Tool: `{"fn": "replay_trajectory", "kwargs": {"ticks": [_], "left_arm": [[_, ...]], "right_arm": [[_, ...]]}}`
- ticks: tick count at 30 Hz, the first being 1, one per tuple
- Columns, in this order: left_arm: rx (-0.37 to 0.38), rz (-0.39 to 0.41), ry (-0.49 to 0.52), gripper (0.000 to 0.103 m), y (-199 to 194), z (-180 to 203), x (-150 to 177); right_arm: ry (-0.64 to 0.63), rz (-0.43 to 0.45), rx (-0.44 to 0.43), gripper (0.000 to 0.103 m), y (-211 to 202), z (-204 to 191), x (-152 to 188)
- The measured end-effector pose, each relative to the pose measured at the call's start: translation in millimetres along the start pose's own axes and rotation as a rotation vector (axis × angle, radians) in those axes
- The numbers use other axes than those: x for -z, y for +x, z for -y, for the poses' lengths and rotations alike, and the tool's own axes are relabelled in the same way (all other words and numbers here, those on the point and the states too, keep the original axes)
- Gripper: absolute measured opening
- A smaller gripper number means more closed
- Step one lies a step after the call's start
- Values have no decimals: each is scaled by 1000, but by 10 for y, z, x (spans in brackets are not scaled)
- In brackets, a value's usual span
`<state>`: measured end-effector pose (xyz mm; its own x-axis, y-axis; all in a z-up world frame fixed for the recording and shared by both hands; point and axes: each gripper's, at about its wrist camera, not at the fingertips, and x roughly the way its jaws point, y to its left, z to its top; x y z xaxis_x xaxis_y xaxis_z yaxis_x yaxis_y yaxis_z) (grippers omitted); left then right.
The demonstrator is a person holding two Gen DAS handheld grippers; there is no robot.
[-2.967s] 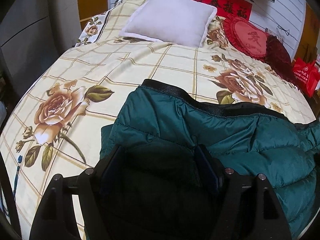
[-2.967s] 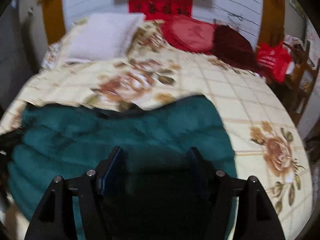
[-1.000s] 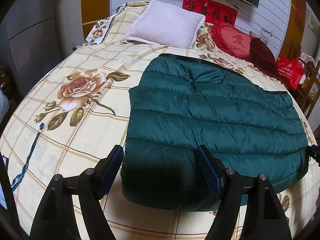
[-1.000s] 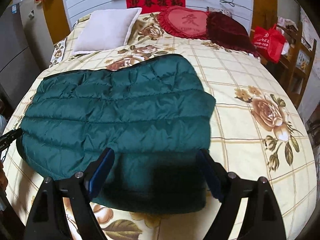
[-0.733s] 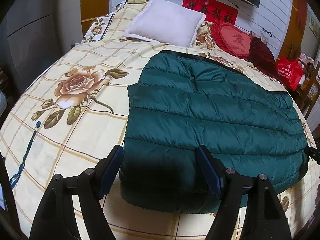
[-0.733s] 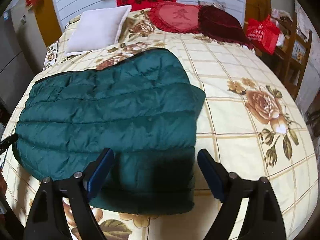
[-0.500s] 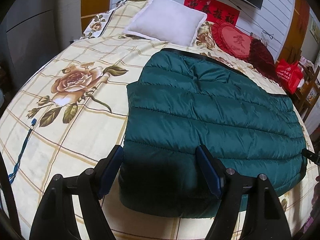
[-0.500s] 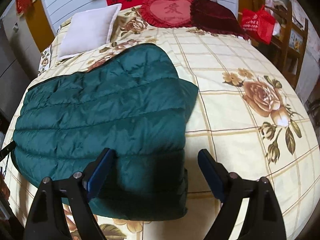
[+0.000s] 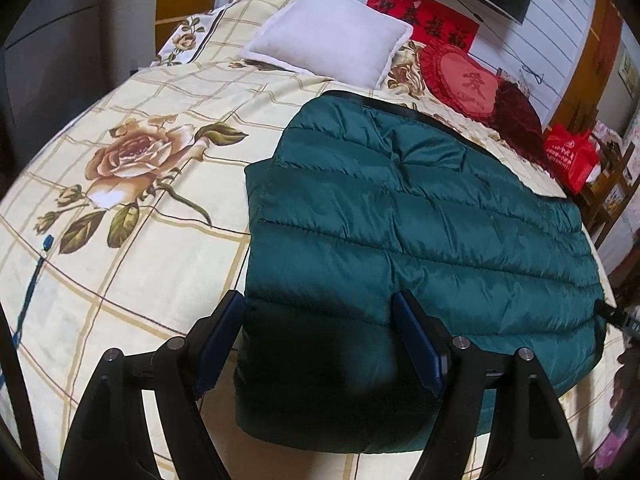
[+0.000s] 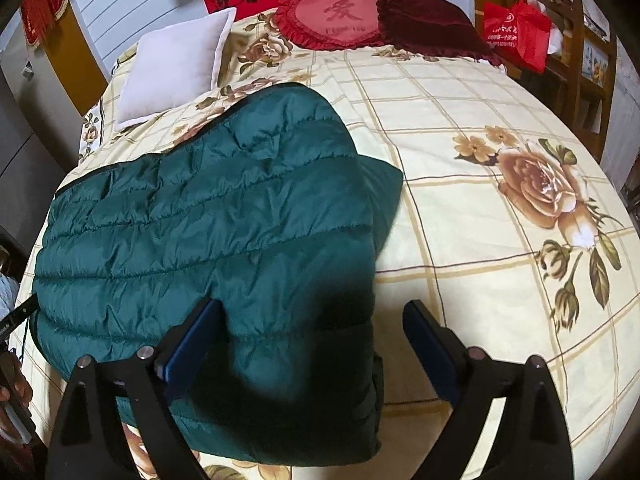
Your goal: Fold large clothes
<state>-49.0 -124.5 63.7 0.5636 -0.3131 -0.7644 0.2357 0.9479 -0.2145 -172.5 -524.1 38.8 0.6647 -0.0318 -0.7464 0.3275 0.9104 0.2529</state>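
Note:
A dark green quilted down jacket (image 9: 420, 232) lies flat and folded on the floral bed cover (image 9: 140, 260). My left gripper (image 9: 318, 304) hovers open over the jacket's near left corner, with its blue pads apart and pressing on nothing. In the right wrist view the same jacket (image 10: 208, 220) fills the left half. My right gripper (image 10: 312, 308) hangs open over its near right corner, straddling the jacket's edge. Its jaws have just been opening wider, and nothing is gripped between them.
A white pillow (image 9: 328, 36), a red heart cushion (image 9: 464, 80) and a dark red cushion (image 10: 432, 28) lie at the head of the bed. A red bag (image 10: 516, 32) and wooden shelves (image 10: 580, 72) stand by the right side. Bare cover (image 10: 480, 240) spreads right of the jacket.
Three seconds ago the jacket bulged up close between both grippers; now it lies flat and both have drawn back. In the last second the right jaws widened and its view tilted.

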Motion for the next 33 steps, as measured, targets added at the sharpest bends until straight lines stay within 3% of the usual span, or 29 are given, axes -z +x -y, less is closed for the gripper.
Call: {"fn": "replay_trajectory", "kwargs": {"ticks": [10,23,33], "left_arm": [[69,-38,-47,63,145,-98,-37],[169,-83,-103,85,440,-221,-112],[174,-80,-107,86,556,-131,-166]], "right_arm": [[9,-14,-33,103,158,37,-79],[15,-65,-181,103,543,32,-218],[26,-84,-214,103,684,44,-280]]}}
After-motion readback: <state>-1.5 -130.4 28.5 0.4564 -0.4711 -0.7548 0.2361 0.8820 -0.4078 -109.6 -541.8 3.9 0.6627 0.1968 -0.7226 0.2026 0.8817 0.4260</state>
